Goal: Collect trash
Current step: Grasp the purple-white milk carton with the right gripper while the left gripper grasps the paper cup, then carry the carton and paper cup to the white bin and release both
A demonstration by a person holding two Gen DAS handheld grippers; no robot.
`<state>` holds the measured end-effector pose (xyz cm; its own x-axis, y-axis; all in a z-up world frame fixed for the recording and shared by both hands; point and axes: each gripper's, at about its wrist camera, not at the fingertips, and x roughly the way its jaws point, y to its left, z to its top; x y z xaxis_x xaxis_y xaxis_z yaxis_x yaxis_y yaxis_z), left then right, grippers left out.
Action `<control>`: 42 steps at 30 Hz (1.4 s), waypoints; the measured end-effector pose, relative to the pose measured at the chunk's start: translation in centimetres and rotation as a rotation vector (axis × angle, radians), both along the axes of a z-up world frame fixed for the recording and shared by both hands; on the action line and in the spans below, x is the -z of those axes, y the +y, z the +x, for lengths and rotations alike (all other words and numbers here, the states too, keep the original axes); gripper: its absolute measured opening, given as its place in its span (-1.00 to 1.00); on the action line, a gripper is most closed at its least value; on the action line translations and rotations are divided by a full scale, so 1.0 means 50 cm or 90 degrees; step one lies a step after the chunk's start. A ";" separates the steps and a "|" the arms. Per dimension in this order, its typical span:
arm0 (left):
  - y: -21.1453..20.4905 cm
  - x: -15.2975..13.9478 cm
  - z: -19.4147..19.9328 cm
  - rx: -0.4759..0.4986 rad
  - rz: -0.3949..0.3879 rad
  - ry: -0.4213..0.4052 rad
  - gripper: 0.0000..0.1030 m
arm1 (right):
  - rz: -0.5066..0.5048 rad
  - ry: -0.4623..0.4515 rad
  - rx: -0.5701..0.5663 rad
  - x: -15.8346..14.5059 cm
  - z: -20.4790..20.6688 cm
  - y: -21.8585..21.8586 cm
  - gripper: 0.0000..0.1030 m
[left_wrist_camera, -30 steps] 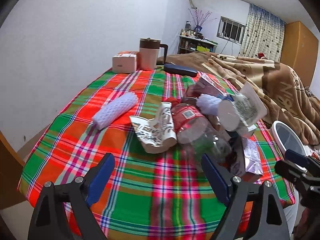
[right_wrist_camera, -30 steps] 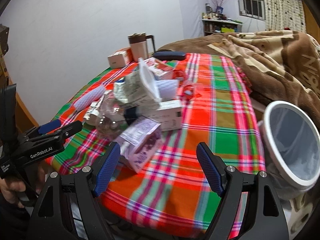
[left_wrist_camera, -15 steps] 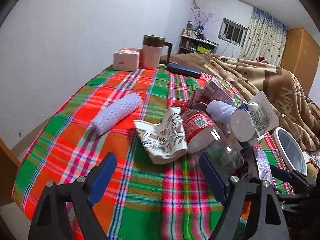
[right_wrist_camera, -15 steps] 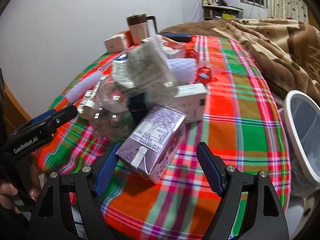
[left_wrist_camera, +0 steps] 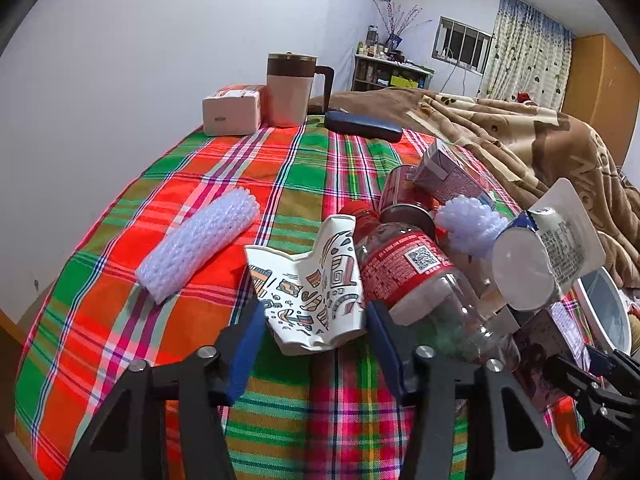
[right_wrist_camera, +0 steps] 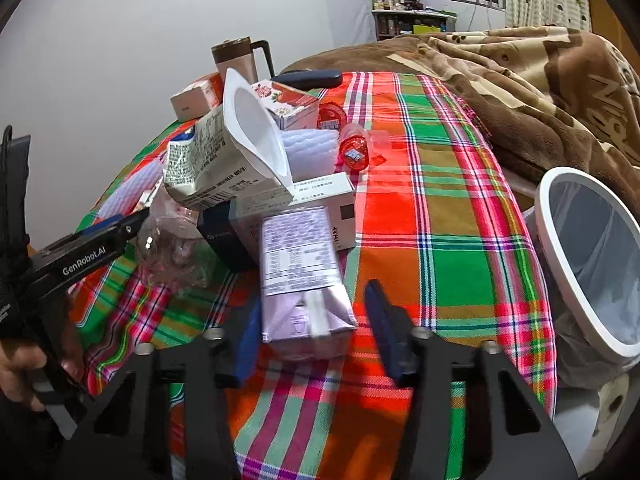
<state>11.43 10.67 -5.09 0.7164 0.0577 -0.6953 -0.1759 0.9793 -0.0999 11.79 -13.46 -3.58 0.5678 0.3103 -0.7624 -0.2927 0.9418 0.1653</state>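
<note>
Low in both pictures, my left gripper (left_wrist_camera: 314, 346) closes around the light, squashy paper cup (left_wrist_camera: 310, 294) while my right gripper (right_wrist_camera: 310, 326) closes around the stiff purple carton (right_wrist_camera: 302, 276).

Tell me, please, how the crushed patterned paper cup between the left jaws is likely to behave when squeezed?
The crushed patterned paper cup will probably give further, since its wall is already creased. It looks empty, so likely light. With the jaws closing around its flattened body, it seems unlikely to roll.

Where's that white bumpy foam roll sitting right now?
In the left wrist view, the foam roll lies alone on the plaid tablecloth, on the picture's left side, apart from the crushed paper cup and the trash pile.
</note>
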 end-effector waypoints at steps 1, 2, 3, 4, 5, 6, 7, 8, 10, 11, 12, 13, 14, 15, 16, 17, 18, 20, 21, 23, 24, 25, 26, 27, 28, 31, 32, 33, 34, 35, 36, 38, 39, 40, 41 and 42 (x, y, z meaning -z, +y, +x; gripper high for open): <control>-0.001 -0.003 -0.003 0.003 0.004 -0.005 -0.17 | 0.000 0.001 -0.002 0.001 0.000 -0.003 -0.20; -0.002 -0.006 -0.004 0.005 0.007 -0.004 -0.54 | 0.000 0.000 -0.004 0.002 -0.001 -0.005 -0.20; -0.004 -0.006 -0.003 0.003 0.012 0.002 -0.60 | 0.001 -0.002 -0.005 0.002 -0.002 -0.005 -0.20; -0.002 -0.006 -0.002 0.004 0.011 0.002 -0.60 | 0.003 -0.003 -0.007 0.002 -0.003 -0.009 -0.20; -0.002 -0.005 -0.002 0.006 0.011 0.003 -0.60 | 0.003 -0.004 -0.007 0.002 -0.003 -0.010 -0.21; 0.000 -0.006 -0.003 0.007 0.011 0.003 -0.60 | 0.003 -0.004 -0.008 0.002 -0.003 -0.010 -0.21; 0.000 -0.006 -0.004 0.006 0.013 0.003 -0.60 | 0.004 -0.004 -0.008 0.002 -0.003 -0.012 -0.21; 0.000 -0.007 -0.005 0.005 0.014 0.002 -0.60 | 0.006 -0.004 -0.008 0.002 -0.003 -0.014 -0.21; 0.002 -0.009 -0.006 0.006 0.013 0.000 -0.61 | 0.008 -0.007 -0.008 0.000 -0.002 -0.018 -0.21; 0.002 -0.011 -0.008 0.006 0.014 -0.002 -0.61 | 0.010 -0.009 -0.009 -0.001 -0.002 -0.019 -0.21; 0.003 -0.013 -0.008 0.007 0.014 -0.004 -0.61 | 0.011 -0.010 -0.009 -0.002 -0.003 -0.021 -0.21; 0.003 -0.017 -0.011 0.008 0.012 -0.009 -0.61 | 0.011 -0.012 -0.010 -0.003 -0.003 -0.023 -0.21; 0.003 -0.021 -0.015 0.009 0.010 -0.013 -0.61 | 0.012 -0.013 -0.010 -0.004 -0.004 -0.024 -0.21; 0.002 -0.025 -0.019 0.010 0.010 -0.016 -0.61 | 0.013 -0.016 -0.011 -0.006 -0.005 -0.025 -0.21; 0.000 -0.029 -0.024 0.009 0.011 -0.019 -0.61 | 0.014 -0.018 -0.012 -0.007 -0.007 -0.027 -0.22; -0.001 -0.034 -0.028 0.009 0.012 -0.022 -0.61 | 0.016 -0.020 -0.013 -0.009 -0.008 -0.029 -0.22; -0.002 -0.037 -0.034 0.008 0.010 -0.024 -0.61 | 0.017 -0.023 -0.014 -0.010 -0.010 -0.031 -0.22; -0.003 -0.045 -0.044 0.007 0.009 -0.028 -0.61 | 0.019 -0.028 -0.015 -0.015 -0.015 -0.036 -0.22; -0.005 -0.050 -0.052 0.006 0.008 -0.031 -0.61 | 0.021 -0.031 -0.015 -0.018 -0.017 -0.039 -0.22; -0.007 -0.061 -0.065 0.007 0.006 -0.038 -0.61 | 0.025 -0.039 -0.013 -0.024 -0.023 -0.047 -0.22; -0.010 -0.067 -0.072 0.008 0.005 -0.042 -0.62 | 0.027 -0.043 -0.012 -0.028 -0.026 -0.051 -0.22; -0.013 -0.075 -0.078 0.009 0.006 -0.046 -0.61 | 0.029 -0.047 -0.011 -0.032 -0.029 -0.055 -0.22; -0.015 -0.081 -0.082 0.010 0.006 -0.050 -0.62 | 0.031 -0.052 -0.010 -0.036 -0.032 -0.059 -0.22; -0.020 -0.090 -0.088 0.013 0.005 -0.055 -0.62 | 0.033 -0.055 -0.009 -0.039 -0.035 -0.064 -0.22; -0.025 -0.099 -0.094 0.017 0.004 -0.062 -0.62 | 0.035 -0.059 -0.007 -0.043 -0.037 -0.069 -0.22; -0.044 -0.123 -0.104 0.030 0.006 -0.078 -0.61 | 0.042 -0.071 0.004 -0.053 -0.042 -0.092 -0.22; -0.056 -0.133 -0.107 0.039 0.006 -0.085 -0.62 | 0.045 -0.074 0.009 -0.056 -0.043 -0.101 -0.22; -0.065 -0.140 -0.109 0.047 0.006 -0.089 -0.62 | 0.046 -0.076 0.013 -0.058 -0.044 -0.107 -0.22; -0.076 -0.147 -0.109 0.054 0.006 -0.092 -0.62 | 0.049 -0.080 0.019 -0.061 -0.044 -0.116 -0.22; -0.092 -0.155 -0.109 0.066 0.008 -0.097 -0.62 | 0.051 -0.082 0.025 -0.063 -0.045 -0.126 -0.22; -0.105 -0.161 -0.108 0.075 0.009 -0.101 -0.62 | 0.053 -0.086 0.034 -0.066 -0.046 -0.138 -0.22; -0.137 -0.175 -0.102 0.101 0.009 -0.109 -0.62 | 0.055 -0.092 0.049 -0.069 -0.047 -0.159 -0.22; -0.152 -0.180 -0.099 0.111 0.009 -0.112 -0.62 | 0.056 -0.095 0.058 -0.071 -0.047 -0.171 -0.22; -0.169 -0.185 -0.095 0.124 0.009 -0.115 -0.62 | 0.056 -0.097 0.066 -0.072 -0.048 -0.182 -0.22; -0.191 -0.190 -0.089 0.142 0.008 -0.117 -0.62 | 0.056 -0.099 0.075 -0.073 -0.050 -0.193 -0.22; -0.206 -0.194 -0.083 0.154 0.005 -0.118 -0.62 | 0.056 -0.101 0.084 -0.073 -0.051 -0.204 -0.22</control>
